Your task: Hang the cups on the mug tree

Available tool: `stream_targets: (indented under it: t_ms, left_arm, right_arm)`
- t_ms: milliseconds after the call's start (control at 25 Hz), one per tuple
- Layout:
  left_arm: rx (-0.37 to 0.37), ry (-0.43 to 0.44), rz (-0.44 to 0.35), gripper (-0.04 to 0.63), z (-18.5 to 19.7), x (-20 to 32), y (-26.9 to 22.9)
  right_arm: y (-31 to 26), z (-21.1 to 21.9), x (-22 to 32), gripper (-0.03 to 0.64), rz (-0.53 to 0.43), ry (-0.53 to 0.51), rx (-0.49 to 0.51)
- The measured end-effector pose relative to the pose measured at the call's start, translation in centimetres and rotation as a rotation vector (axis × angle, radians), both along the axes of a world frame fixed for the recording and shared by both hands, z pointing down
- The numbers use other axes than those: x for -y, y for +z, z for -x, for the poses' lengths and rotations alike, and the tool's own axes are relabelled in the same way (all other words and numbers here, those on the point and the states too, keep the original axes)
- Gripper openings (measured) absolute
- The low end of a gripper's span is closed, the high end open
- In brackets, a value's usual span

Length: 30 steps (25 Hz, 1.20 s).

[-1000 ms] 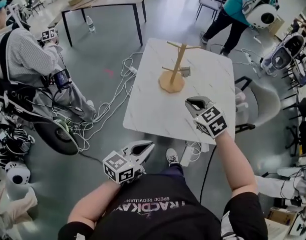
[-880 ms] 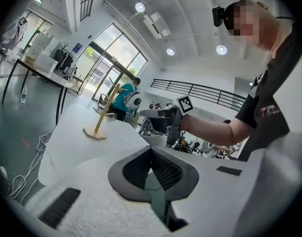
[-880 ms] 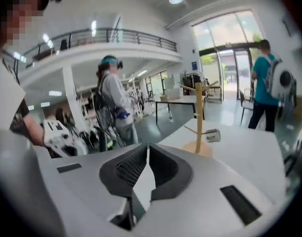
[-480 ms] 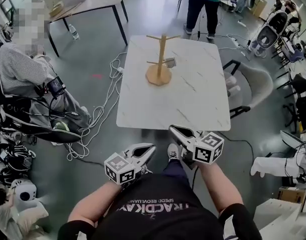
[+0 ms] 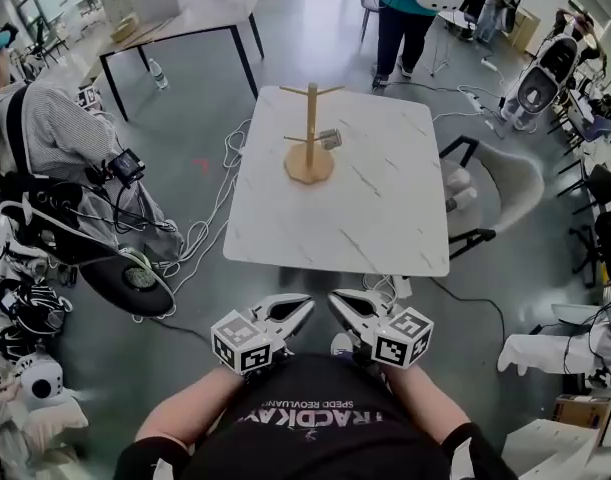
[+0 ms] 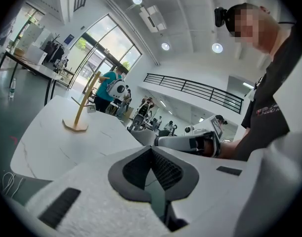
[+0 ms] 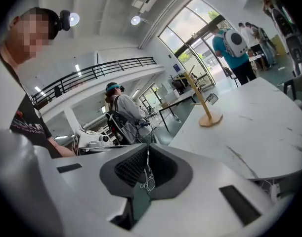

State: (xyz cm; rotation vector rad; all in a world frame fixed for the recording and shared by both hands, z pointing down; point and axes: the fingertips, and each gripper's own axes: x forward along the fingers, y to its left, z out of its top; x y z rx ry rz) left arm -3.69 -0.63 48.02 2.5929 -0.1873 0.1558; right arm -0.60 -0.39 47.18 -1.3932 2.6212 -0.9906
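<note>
The right gripper [image 5: 340,303] has pulled back. A second ago it hung over the marble table [image 5: 385,218], on the near side of the mug tree [image 5: 308,133]. Now it sits well short of the tree, off the table's near edge and close to the person's chest, just beside the left gripper [image 5: 300,308]. The table and tree also lie farther off in the head view than they did, so the whole stance seems to have backed away.

Both pairs of tongs are together. The left gripper view shows its pads meeting along one seam with nothing caught there. The right gripper's jaws have just closed a little further and hold nothing either — only a glimpse of cable on the floor shows beyond them.

The one cup in view, a small grey cup [image 5: 328,139], hangs from a lower peg of the mug tree, on the side away from the seated person in the striped top [image 5: 55,138]. The upper pegs look bare, and no other cup shows on the table around the tree.

With empty tongs withdrawn and nothing left to pick up, the hanging looks finished — or paused until more cups arrive.
</note>
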Motion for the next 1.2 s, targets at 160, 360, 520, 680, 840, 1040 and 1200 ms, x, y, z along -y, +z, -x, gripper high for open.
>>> stream_targets:
  t_ms: [160,360,520,680,840,1040,1200]
  left_arm:
    - [-0.001,-0.018,0.007,-0.003,-2.5,-1.3,-0.1]
    - [0.016,-0.035,0.010,-0.003,-4.8,-3.2,0.2]
    - [0.029,-0.062,-0.001,-0.003,-5.5,-4.3,-0.1]
    - [0.039,-0.091,0.002,-0.003,-6.0,-5.2,0.0]
    - [0.038,-0.104,0.002,-0.003,-6.8,-6.1,0.0]
    - [0.035,-0.110,0.002,-0.003,-7.9,-7.3,-0.2]
    - [0.032,-0.116,0.001,-0.003,-8.6,-8.1,-0.3]
  right_arm:
    - [0.0,-1.5,-1.5,0.018,0.000,-0.032,0.015]
    - [0.5,-2.6,-3.4,0.015,0.009,-0.097,0.023]
    - [0.3,-3.4,-4.4,0.014,0.004,-0.116,0.036]
    - [0.1,-4.0,-5.6,0.011,-0.002,-0.135,0.043]
    - [0.4,-4.9,-6.7,0.011,-0.003,-0.145,0.040]
    - [0.3,-5.9,-8.1,0.011,-0.005,-0.154,0.035]
    - [0.2,-6.6,-8.9,0.011,-0.005,-0.159,0.033]
